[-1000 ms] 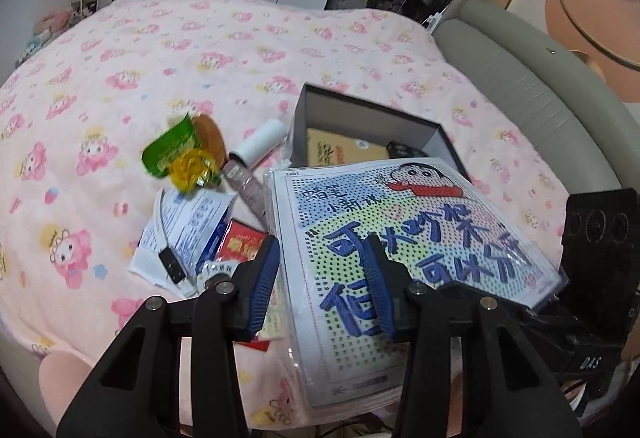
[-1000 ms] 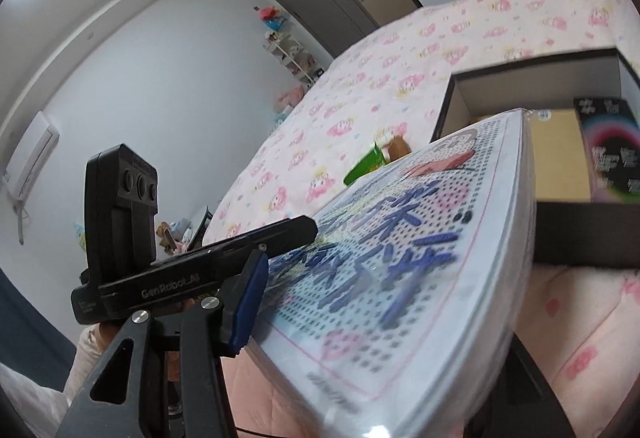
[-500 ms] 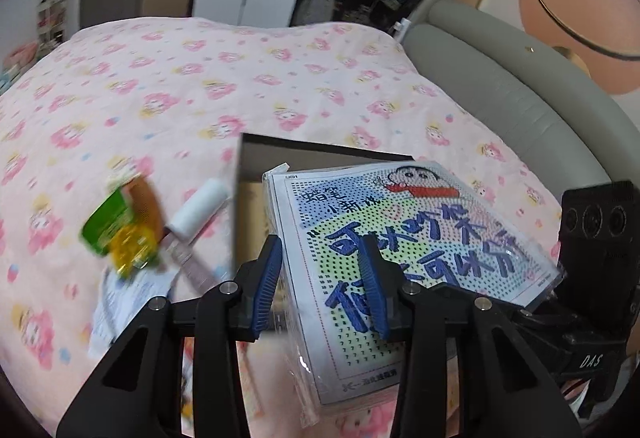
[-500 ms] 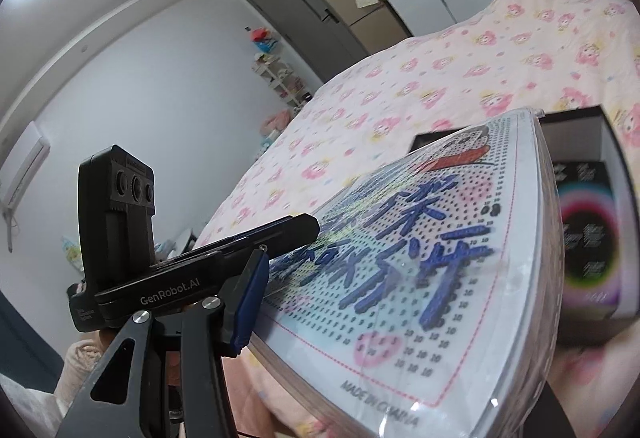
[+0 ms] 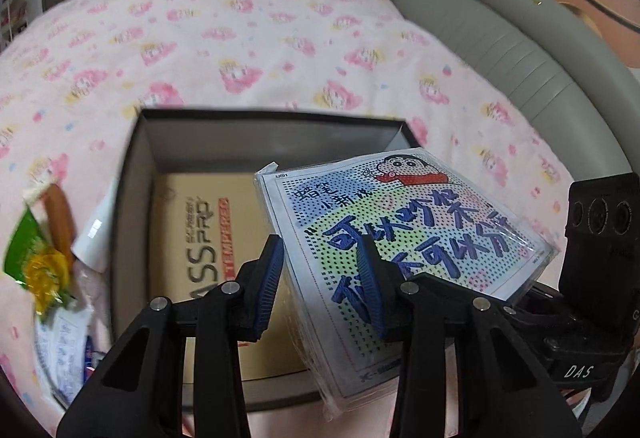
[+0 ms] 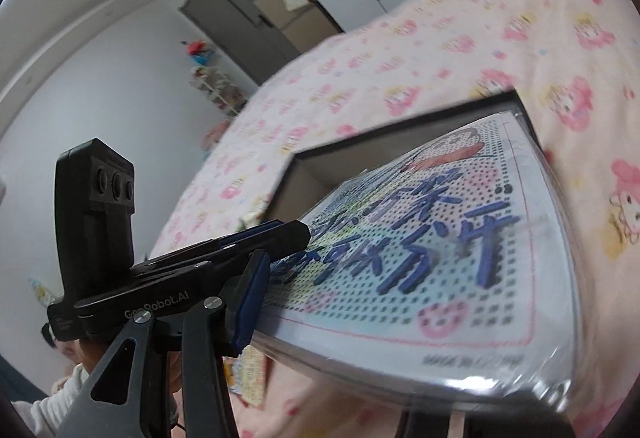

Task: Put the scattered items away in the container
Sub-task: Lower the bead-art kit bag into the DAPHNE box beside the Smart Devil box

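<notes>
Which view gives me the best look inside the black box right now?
Left wrist: it looks down into the black box, showing a tan carton on its floor. Right wrist shows only the box's far rim and wall; the bead-art pack covers the rest.

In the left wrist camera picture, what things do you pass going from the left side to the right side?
Green snack packet → white tube → black box → tan carton inside it → cartoon bead-art pack → right gripper's black body.
</notes>
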